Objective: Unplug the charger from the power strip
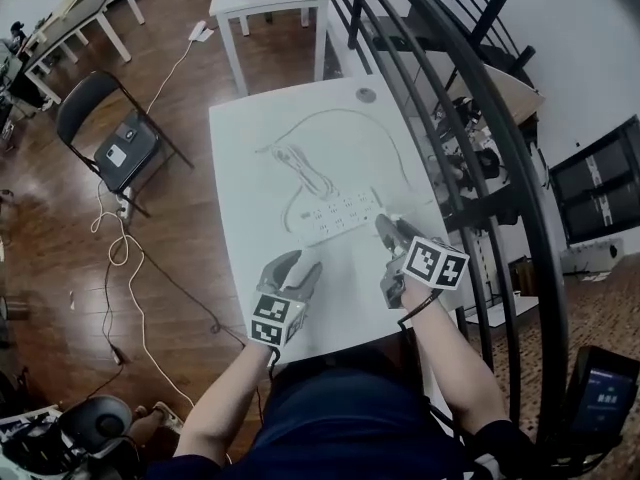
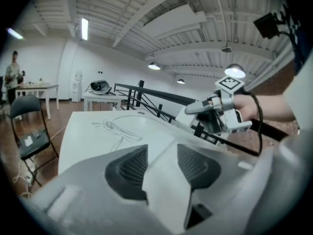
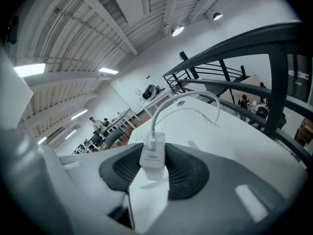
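**Charger gripped by the right gripper**

The charger (image 3: 152, 155) sits clamped between the pads of the right gripper (image 1: 386, 228), its white cable (image 3: 182, 101) arching away. The power strip (image 1: 335, 216) lies just beside on the table (image 1: 250, 158). The left gripper (image 2: 161, 169) is spread, empty.

The power strip (image 1: 338, 216) lies on the table (image 1: 250, 203), a cable (image 1: 303, 165) coiled behind it.

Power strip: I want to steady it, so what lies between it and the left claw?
Head view: only bare table lies between power strip and left claw.
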Demonstrator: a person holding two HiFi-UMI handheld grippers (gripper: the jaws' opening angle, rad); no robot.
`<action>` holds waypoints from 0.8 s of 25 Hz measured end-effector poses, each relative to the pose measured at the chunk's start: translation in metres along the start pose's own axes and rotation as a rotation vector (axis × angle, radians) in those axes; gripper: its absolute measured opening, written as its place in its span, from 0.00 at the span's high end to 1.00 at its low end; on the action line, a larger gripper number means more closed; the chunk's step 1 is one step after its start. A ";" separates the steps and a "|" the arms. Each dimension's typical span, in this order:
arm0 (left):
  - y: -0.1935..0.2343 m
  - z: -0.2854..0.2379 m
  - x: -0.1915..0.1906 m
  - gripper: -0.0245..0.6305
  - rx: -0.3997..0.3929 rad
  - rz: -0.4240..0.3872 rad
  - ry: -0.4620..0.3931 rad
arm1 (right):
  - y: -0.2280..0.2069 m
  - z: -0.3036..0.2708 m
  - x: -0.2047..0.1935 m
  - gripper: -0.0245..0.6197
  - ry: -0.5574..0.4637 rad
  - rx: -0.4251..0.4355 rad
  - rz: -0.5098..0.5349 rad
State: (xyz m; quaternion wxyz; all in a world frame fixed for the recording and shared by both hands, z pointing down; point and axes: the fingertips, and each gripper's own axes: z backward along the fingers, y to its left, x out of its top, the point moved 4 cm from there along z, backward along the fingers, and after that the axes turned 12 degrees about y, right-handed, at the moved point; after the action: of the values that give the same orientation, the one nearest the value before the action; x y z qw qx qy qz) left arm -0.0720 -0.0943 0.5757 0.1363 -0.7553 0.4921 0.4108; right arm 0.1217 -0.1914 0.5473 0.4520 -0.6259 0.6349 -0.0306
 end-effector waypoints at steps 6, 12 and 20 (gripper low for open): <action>-0.022 0.042 -0.016 0.67 0.009 -0.054 -0.021 | 0.000 0.031 -0.019 0.74 -0.011 0.082 -0.086; -0.031 0.067 -0.017 0.72 -0.030 0.037 -0.029 | -0.013 0.048 -0.042 0.74 -0.007 0.106 -0.115; -0.032 0.072 -0.029 0.74 -0.024 0.087 -0.004 | -0.041 0.057 -0.060 0.74 -0.011 0.103 -0.183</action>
State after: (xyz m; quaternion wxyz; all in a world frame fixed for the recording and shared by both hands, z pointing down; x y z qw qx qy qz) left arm -0.0847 -0.0167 0.5466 0.1100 -0.7339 0.5195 0.4236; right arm 0.1771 -0.1209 0.5707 0.4823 -0.6574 0.5701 -0.1009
